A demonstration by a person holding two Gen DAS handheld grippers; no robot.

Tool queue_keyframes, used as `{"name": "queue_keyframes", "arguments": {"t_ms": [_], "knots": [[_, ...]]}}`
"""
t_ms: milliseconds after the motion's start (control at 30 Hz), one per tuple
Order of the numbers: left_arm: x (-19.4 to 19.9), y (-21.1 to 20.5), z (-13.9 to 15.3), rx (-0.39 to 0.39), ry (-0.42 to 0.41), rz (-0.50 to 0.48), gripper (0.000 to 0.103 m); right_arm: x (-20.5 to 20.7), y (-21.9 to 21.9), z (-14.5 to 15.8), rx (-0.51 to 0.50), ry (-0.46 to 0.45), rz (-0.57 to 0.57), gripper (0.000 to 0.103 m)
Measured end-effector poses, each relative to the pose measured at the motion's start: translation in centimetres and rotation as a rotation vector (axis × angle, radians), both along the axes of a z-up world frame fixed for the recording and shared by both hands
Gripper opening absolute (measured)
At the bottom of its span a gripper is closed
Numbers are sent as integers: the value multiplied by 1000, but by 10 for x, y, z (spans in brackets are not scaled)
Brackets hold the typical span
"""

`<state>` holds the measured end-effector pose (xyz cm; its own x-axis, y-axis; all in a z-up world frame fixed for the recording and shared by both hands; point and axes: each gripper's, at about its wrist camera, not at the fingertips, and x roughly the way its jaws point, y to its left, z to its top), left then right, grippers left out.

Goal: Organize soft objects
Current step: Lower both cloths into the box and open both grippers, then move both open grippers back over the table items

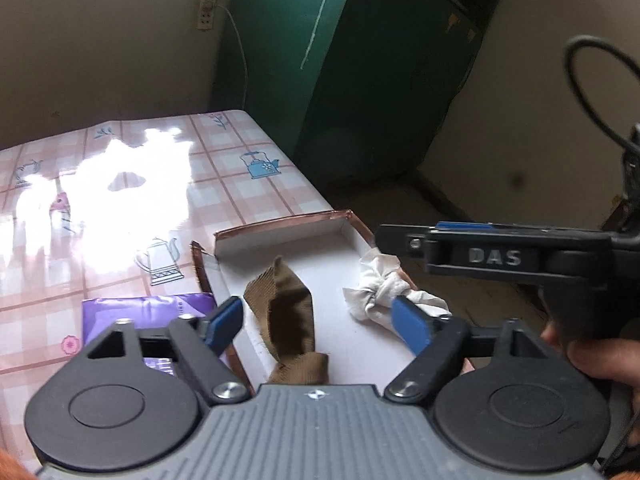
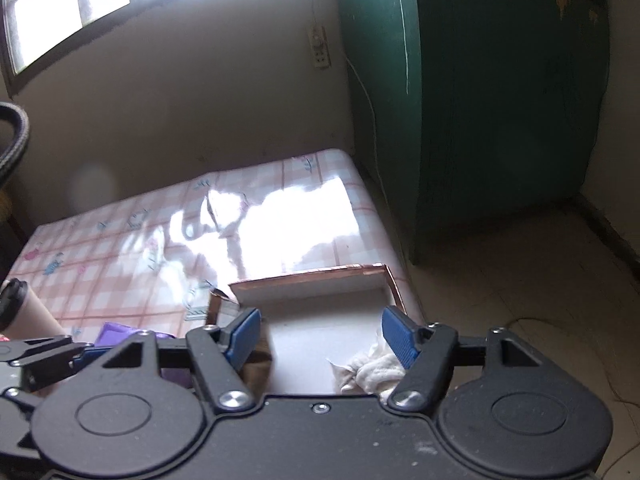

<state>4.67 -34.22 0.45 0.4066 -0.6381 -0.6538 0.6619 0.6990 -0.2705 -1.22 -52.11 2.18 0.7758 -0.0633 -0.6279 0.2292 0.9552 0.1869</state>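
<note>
Brown ribbed cloth (image 1: 286,316), crumpled, between spread left gripper (image 1: 322,320) fingers; none pinched. White knotted rag (image 2: 372,372) beside spread right gripper (image 2: 322,340) fingers. Low-rimmed white tray (image 1: 280,234) ahead; bare tray floor between cloths.

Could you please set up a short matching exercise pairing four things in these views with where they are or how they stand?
Things:
1. brown cloth
2. white cloth
3. purple packet
4. left gripper

Descriptions:
A. on the tablecloth, outside the box
B. jaws wide apart, pressing on nothing
C. bunched by the right wall of the box
D. draped inside the box, nearer its left wall

Pairs: 1-D, 2-C, 3-A, 4-B
</note>
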Motion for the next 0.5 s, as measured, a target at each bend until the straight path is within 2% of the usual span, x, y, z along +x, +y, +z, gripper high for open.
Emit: {"name": "queue_keyframes", "arguments": {"t_ms": [100,167,233,367,500], "knots": [[-7,7,10,2,-36,29,87,-11,4,10,22,-47,-17,80],[-11,12,17,35,-69,77,89,-26,12,16,36,-89,-36,82],[-15,18,23,59,-99,101,93,-34,23,20,1,-110,-63,82],[-21,28,29,111,-133,139,95,-34,45,24,-60,-71,-97,82],[-24,45,33,133,-139,180,96,-34,57,21,-9,-46,-126,82]]}}
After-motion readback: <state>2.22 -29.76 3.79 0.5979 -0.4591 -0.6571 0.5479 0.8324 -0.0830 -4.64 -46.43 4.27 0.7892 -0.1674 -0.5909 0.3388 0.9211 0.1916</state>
